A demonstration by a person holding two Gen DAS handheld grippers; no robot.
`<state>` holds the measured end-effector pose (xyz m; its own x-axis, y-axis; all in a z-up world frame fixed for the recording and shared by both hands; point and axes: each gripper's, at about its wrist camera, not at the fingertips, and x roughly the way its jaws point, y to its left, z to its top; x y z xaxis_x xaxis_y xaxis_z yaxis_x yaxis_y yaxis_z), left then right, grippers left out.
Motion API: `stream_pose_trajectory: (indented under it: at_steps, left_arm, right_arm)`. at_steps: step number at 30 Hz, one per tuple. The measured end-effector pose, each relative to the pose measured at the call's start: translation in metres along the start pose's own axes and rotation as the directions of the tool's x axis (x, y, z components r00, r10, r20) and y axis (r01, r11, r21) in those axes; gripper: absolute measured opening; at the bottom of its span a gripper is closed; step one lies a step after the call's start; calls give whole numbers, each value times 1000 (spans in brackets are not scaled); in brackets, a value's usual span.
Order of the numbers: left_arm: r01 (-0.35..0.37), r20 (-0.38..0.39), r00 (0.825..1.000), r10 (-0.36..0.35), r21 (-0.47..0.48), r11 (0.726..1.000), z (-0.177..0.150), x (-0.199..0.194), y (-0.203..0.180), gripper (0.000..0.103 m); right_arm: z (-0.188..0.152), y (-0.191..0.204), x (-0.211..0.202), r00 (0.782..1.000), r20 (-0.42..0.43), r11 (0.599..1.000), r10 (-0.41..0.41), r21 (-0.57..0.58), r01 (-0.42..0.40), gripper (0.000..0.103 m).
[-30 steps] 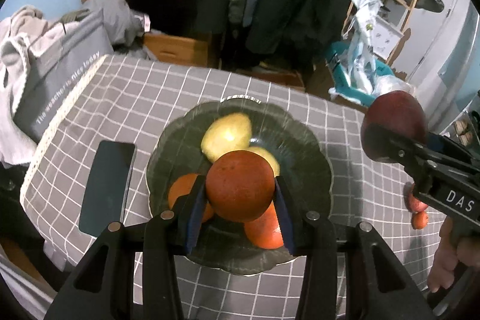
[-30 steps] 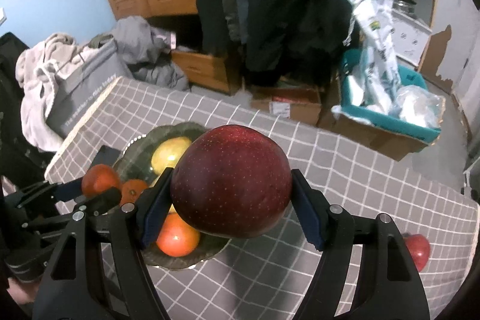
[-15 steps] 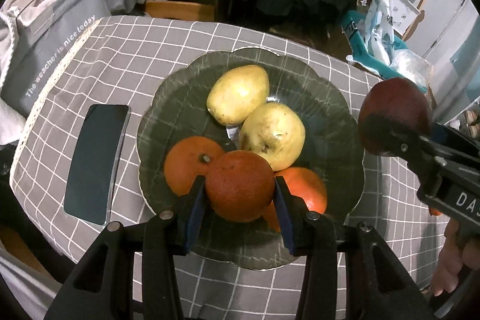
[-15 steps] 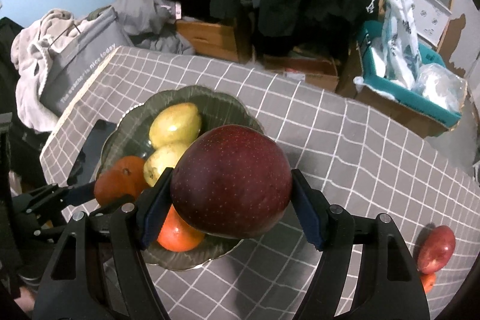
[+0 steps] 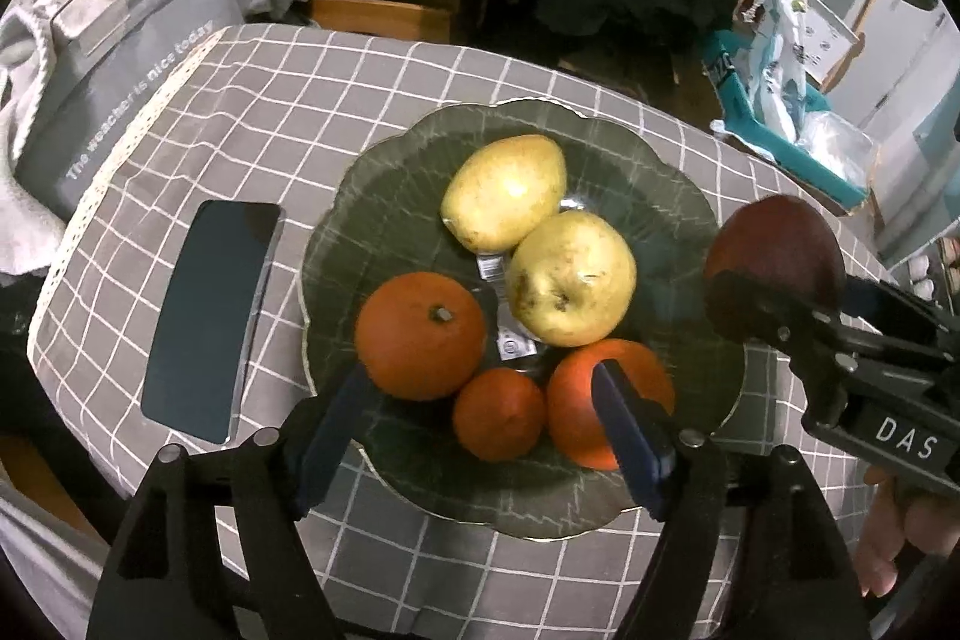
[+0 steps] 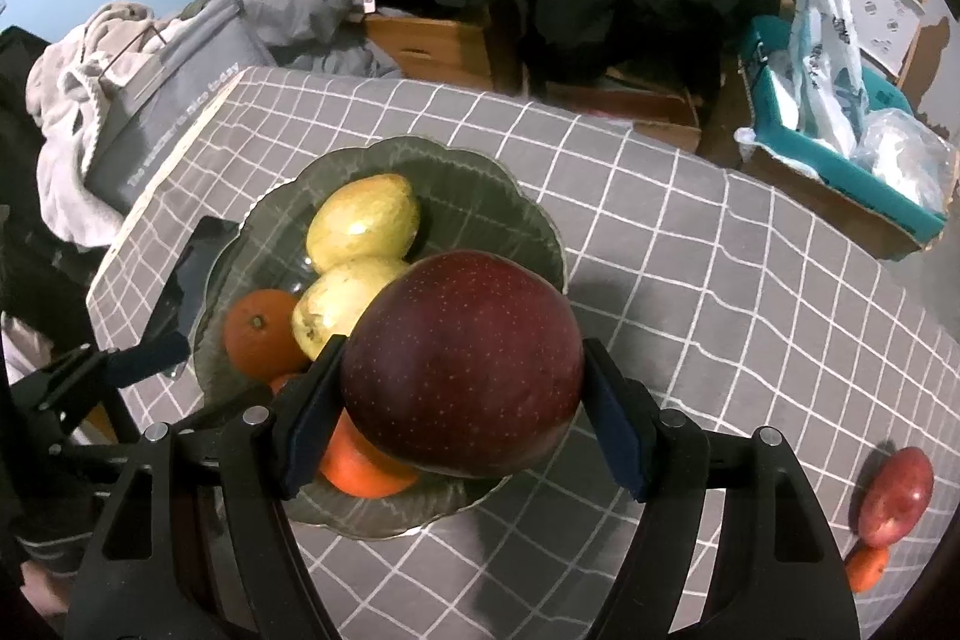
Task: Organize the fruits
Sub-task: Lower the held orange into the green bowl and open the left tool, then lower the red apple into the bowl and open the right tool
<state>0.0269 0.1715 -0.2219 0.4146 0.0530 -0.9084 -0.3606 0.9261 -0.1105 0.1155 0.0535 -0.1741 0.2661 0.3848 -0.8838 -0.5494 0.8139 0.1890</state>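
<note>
The left gripper [image 5: 480, 403] has let its small orange [image 5: 498, 421] drop into the green plate [image 5: 384, 196], jaws now spread wide around it; the right gripper [image 6: 462, 409] clamps the dark red apple [image 6: 462, 364] above the plate's near rim, probably next in; another apple [image 6: 895, 496] waits on the table [image 6: 690, 280].

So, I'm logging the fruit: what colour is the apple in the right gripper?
The apple is dark red with pale speckles, clearest in the right wrist view.
</note>
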Motion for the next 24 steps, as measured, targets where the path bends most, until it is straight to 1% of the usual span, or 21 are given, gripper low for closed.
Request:
stream_pose_trajectory:
  at_steps: [3,7,9,10,12,16,24]
  left_arm:
    - [-12,11,1000,12,-19,1000,2,-3,6,78]
    - [-36,28,999,37,-52,998,4,-6,14,78]
    - [-36,29,999,38,-73,997,6,-7,20,78]
    - [-34,30,999,37,-79,996,6,-8,21,78]
    - [-30,38,999,34,-92,995,7,-10,25,78]
    - [-24,58,998,30,-103,994,9,-17,27,78]
    - [6,99,995,4,-97,995,14,-33,18,78]
  right_arm:
    - [0,2,5,1000,-22,1000,-1,-11,1,75]
    - [-2,8,8,999,-30,999,-29,-42,28,75]
    - [-1,10,3,1000,-3,998,-17,-52,17,76]
    - [1,12,-1,1000,10,998,-18,-57,18,78]
    - [3,11,-4,999,21,998,-28,-61,30,79]
    - [6,3,-14,999,43,999,-31,-31,32,79]
    - [7,-5,-39,989,103,994,-109,-18,112,79]
